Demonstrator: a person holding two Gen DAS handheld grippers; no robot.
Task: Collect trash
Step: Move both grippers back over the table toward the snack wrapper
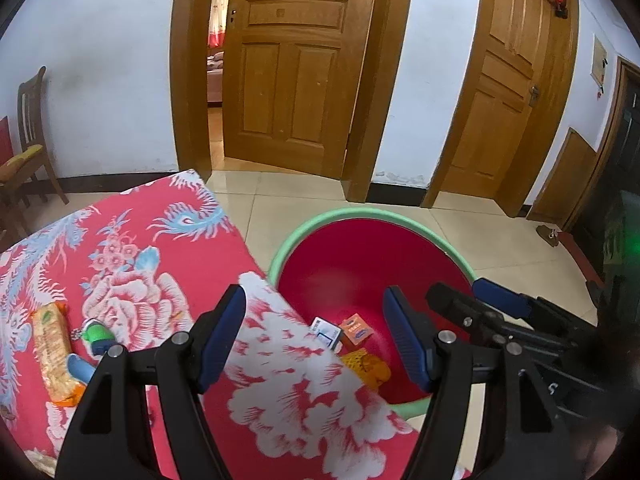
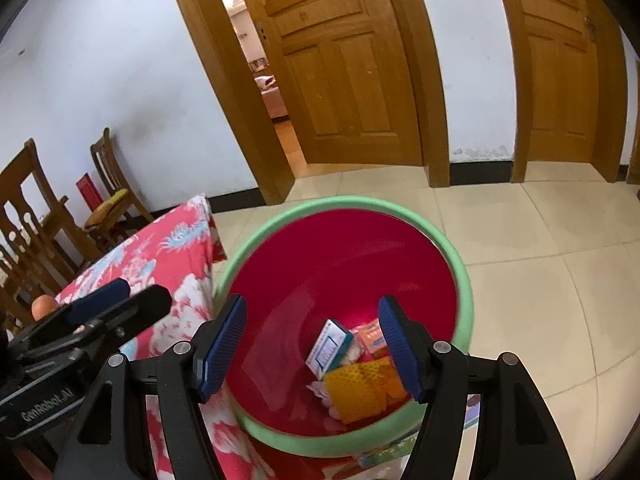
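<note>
- Red bin w/ green rim (image 2: 460, 264) stands on tiled floor, tight against corner of table w/ red floral cloth (image 1: 168, 264).
- R gripper (image 2: 312, 344) hangs over bin mouth, jaws spread, nothing between blue pads; released.
- In bin bottom: white/teal carton (image 2: 328, 350), small orange box (image 2: 370, 338), yellow-orange mesh wrapper (image 2: 360, 388) nearest the cam. White crumpled bits beside carton, can't ID.
- L gripper (image 1: 316, 340) over table corner next to bin, jaws spread, empty; R pad overlaps bin rim in left wrist view.
- R gripper also shows in left wrist view, over bin's far-right rim.
- Still on table, well left of bin: long biscuit pack, orange ends (image 1: 52, 352); green-and-blue small item w/ chain (image 1: 96, 336); light-blue tube (image 1: 80, 368) partly hidden behind L gripper frame.
- Orange fruit (image 2: 43, 306) at table's far edge from bin, right wrist view only.
- Behind bin: wooden door ajar (image 1: 296, 64), second door shut. Wooden chairs (image 2: 112, 184) beyond table.
</note>
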